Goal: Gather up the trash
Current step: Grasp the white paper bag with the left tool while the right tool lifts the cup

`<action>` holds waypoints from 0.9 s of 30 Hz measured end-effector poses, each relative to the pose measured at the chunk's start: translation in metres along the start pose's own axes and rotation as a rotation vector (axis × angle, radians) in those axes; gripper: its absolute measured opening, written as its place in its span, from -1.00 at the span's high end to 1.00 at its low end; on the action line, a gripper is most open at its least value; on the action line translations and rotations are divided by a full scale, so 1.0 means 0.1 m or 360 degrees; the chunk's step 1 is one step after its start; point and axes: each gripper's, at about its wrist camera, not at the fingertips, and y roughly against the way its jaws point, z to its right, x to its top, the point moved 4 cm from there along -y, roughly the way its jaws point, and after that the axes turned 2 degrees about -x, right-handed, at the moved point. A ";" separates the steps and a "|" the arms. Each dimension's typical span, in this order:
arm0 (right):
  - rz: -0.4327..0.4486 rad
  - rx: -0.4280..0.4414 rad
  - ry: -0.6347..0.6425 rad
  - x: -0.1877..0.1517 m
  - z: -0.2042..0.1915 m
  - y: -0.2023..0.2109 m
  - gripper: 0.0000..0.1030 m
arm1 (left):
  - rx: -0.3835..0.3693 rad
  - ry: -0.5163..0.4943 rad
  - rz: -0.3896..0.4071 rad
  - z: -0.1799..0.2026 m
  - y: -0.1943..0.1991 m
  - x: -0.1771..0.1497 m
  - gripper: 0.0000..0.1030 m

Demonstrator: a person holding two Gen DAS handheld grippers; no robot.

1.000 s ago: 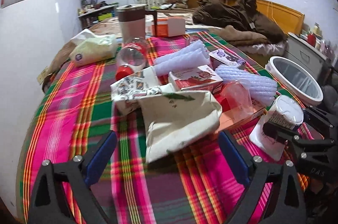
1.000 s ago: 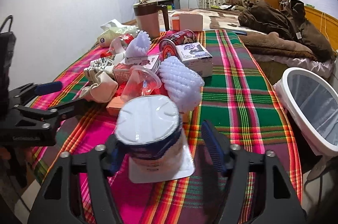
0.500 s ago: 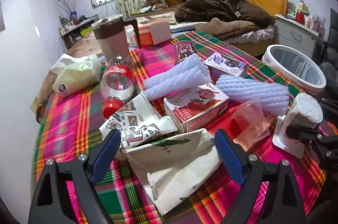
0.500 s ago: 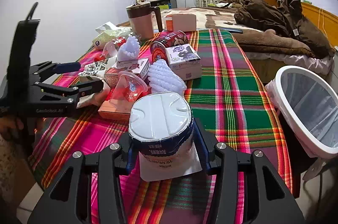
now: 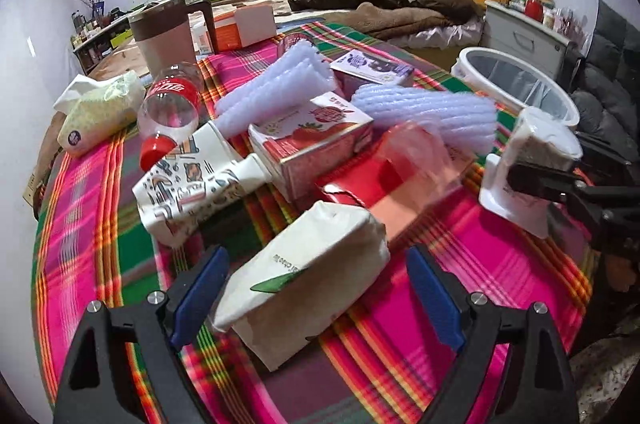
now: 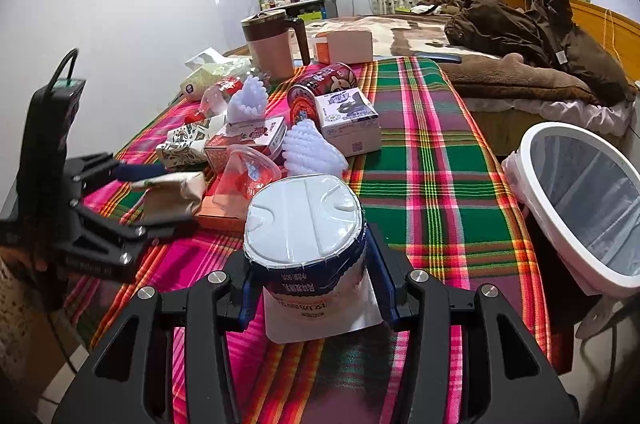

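Note:
My right gripper [image 6: 312,276] is shut on a white yogurt cup [image 6: 306,236] with a foil lid and holds it just above the plaid tablecloth; the cup also shows in the left wrist view [image 5: 528,163]. My left gripper [image 5: 316,292] is open around a cream paper bag [image 5: 304,280] lying on the cloth; it shows in the right wrist view too [image 6: 172,191]. A white trash bin [image 6: 580,199] with a liner stands on the floor to the right of the table.
A pile of trash lies mid-table: strawberry milk carton [image 5: 316,139], white foam nets [image 5: 424,107], clear plastic cup [image 6: 248,171], empty cola bottle [image 5: 172,103], patterned paper bag [image 5: 188,187], red can [image 6: 320,87]. A brown jug [image 6: 272,43] and tissue pack [image 5: 100,111] stand behind.
My left gripper moved forward so its fingers flank the cream paper bag. My right gripper closed on the yogurt cup and lifted it slightly.

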 end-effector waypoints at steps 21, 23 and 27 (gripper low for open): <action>0.0067 0.0041 -0.0001 0.01 0.03 0.19 0.07 | 0.0013 0.0201 0.0117 0.13 0.22 -0.11 -0.03; 0.0075 0.0044 -0.0007 0.02 0.04 0.21 0.07 | 0.0023 0.0232 0.0126 0.14 0.26 -0.10 -0.02; 0.0099 0.0058 -0.0009 0.04 0.07 0.27 0.07 | 0.0020 0.0295 0.0181 0.19 0.39 -0.06 -0.01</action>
